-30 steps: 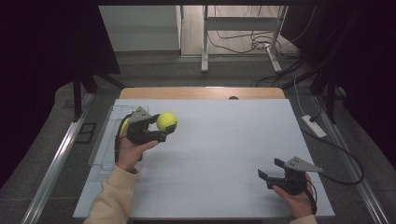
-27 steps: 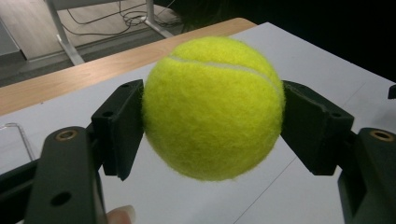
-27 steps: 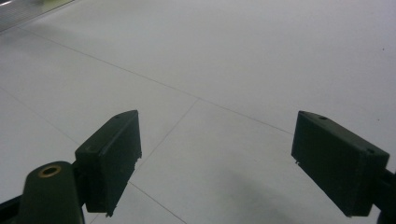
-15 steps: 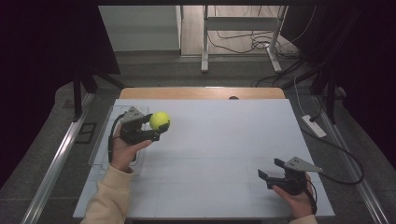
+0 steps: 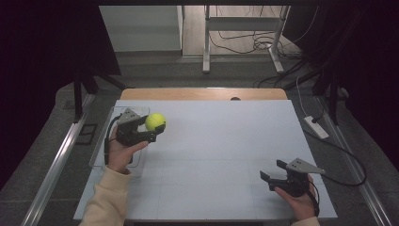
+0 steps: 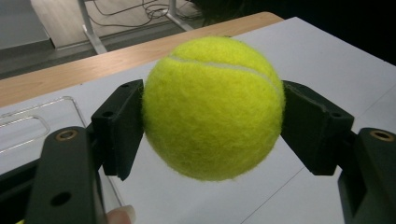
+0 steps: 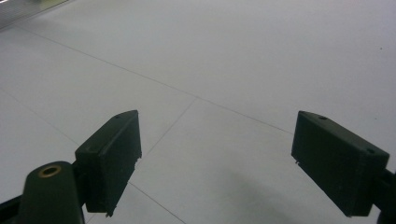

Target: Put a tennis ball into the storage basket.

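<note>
A white counter (image 5: 216, 155) is stretching across the scene, with a strip of bare wood running along its far edge. At its left side a clear plastic tray (image 5: 101, 150) is lying flat, partly under the person's left hand. That hand is holding the left gripper (image 5: 153, 128) above the counter by the tray's far corner, and its fingers (image 6: 119, 126) are clenching a yellow tennis ball (image 5: 155, 121) from both sides. In the left gripper view the ball (image 6: 212, 107) is sitting squarely between the two black pads, pressed against each, clear of the counter beneath it. Well apart from it, at the near right of the counter, the right hand is resting with the right gripper (image 5: 275, 172) pointing left; its fingers (image 7: 112, 154) are standing released and spread wide over bare white surface, with nothing between them.
</note>
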Motion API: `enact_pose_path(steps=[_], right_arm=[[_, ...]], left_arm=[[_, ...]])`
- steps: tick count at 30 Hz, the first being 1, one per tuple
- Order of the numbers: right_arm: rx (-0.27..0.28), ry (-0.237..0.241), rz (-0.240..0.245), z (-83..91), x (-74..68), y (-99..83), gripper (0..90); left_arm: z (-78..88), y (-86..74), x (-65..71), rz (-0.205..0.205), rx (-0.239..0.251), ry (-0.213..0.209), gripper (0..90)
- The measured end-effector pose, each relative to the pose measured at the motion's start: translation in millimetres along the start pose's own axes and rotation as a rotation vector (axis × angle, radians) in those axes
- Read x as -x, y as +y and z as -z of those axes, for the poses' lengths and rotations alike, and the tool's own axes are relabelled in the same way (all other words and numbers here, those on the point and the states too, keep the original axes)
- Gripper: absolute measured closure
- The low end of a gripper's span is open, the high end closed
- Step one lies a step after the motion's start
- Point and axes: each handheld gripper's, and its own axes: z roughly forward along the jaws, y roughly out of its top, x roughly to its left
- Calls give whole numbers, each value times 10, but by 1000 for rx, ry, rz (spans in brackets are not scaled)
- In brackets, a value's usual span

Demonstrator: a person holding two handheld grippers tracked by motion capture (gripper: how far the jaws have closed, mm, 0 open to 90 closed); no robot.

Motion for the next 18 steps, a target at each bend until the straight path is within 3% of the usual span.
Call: enact_pose_path(steps=[18], right_arm=[[2,-1,2,2,2,0,160]], left_arm=[[87,-40,-82,18,0,17,277]])
